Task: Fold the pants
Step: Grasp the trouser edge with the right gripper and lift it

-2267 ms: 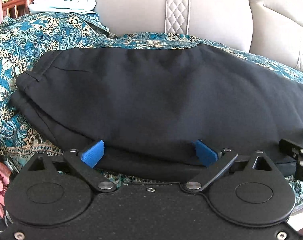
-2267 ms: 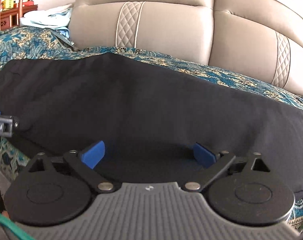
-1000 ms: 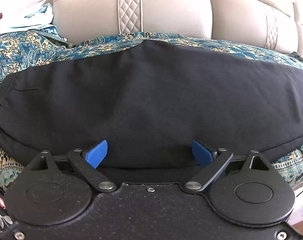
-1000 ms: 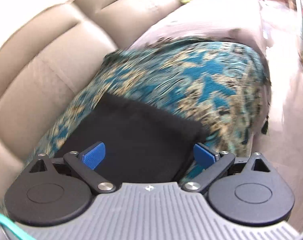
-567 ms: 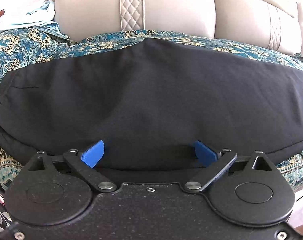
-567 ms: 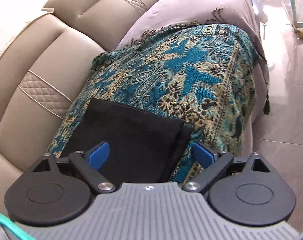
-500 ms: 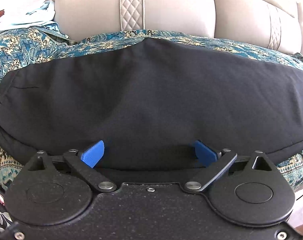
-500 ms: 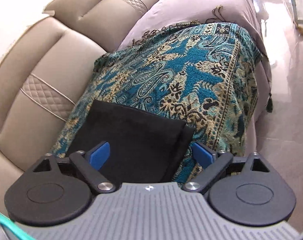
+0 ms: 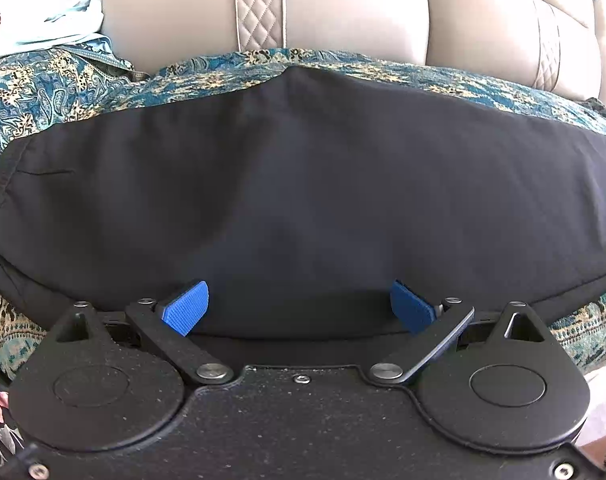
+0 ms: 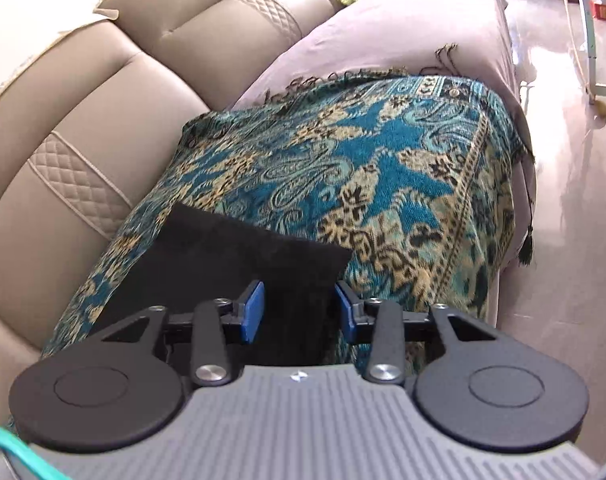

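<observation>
Black pants [image 9: 303, 184] spread across teal paisley throw [image 10: 383, 168] on beige sofa [image 10: 103, 92]; left gripper [image 9: 299, 304] wide, right gripper [image 10: 299, 312] narrowed around the near-right hem.

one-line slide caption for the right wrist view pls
Right claw half closed around the cuff end of black pants lying on a teal paisley throw over a beige sofa.

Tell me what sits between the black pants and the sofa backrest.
In the left wrist view, only a strip of teal paisley throw separates the black pants from the sofa backrest.

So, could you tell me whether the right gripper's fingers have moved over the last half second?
Yes. The right gripper has narrowed around the hem of the pants; its view of the patterned throw barely changed.
</observation>
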`<state>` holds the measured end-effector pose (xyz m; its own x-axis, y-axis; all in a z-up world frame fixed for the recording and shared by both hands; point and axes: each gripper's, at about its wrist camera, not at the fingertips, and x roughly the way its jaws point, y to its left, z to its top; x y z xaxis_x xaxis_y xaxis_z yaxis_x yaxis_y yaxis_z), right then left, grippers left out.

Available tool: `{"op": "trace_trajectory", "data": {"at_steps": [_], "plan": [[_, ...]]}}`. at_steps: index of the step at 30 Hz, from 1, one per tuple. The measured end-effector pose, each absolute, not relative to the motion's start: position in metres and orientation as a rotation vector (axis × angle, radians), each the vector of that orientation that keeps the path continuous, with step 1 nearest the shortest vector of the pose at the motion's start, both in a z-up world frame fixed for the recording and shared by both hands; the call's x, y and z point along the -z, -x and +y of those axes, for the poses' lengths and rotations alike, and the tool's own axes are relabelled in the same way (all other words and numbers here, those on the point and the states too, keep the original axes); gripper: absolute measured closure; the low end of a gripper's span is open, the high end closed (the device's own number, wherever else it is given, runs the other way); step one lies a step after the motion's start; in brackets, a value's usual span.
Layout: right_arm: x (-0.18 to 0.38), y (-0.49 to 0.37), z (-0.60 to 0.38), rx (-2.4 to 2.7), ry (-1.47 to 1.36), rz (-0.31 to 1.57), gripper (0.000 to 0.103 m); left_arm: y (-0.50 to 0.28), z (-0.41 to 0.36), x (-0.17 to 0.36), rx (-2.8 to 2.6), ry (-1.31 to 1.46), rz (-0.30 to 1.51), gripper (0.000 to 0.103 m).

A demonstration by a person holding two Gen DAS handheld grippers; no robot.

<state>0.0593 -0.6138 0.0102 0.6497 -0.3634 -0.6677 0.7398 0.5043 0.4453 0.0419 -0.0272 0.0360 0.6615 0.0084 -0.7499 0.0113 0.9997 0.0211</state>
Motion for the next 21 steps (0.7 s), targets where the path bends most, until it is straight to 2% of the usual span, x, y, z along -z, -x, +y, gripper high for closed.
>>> {"op": "trace_trajectory", "data": {"at_steps": [1, 2, 3, 5, 6, 8, 9, 10, 15, 21], "plan": [[-0.011, -0.061, -0.612, 0.716, -0.779, 0.543, 0.065, -0.043, -0.026, -0.037, 0.003, -0.025, 0.856, 0.005], [-0.013, -0.064, -0.609, 0.725, -0.764, 0.549, 0.072, -0.043, -0.026, -0.037, 0.004, -0.023, 0.86, 0.005], [-0.014, -0.067, -0.607, 0.729, -0.75, 0.563, 0.093, -0.042, -0.025, -0.037, 0.003, -0.017, 0.864, 0.006], [-0.015, -0.073, -0.602, 0.697, -0.767, 0.569, 0.094, -0.041, -0.019, -0.04, -0.011, 0.008, 0.858, 0.01], [-0.017, -0.077, -0.599, 0.687, -0.774, 0.565, 0.094, -0.041, -0.016, -0.041, -0.016, 0.025, 0.852, 0.016], [-0.022, -0.085, -0.588, 0.659, -0.777, 0.553, 0.094, -0.037, -0.007, -0.045, -0.036, 0.063, 0.827, 0.04], [-0.025, -0.09, -0.58, 0.632, -0.78, 0.548, 0.094, -0.035, -0.002, -0.047, -0.049, 0.076, 0.813, 0.056], [-0.027, -0.098, -0.571, 0.6, -0.783, 0.549, 0.094, -0.035, 0.004, -0.049, -0.057, 0.091, 0.808, 0.062], [-0.034, -0.147, -0.503, 0.416, -0.716, 0.598, 0.094, -0.034, 0.032, -0.055, -0.085, 0.197, 0.817, 0.062], [-0.033, -0.19, -0.353, 0.007, -0.512, 0.714, 0.094, -0.023, 0.058, -0.062, -0.167, 0.222, 0.813, 0.061]]}}
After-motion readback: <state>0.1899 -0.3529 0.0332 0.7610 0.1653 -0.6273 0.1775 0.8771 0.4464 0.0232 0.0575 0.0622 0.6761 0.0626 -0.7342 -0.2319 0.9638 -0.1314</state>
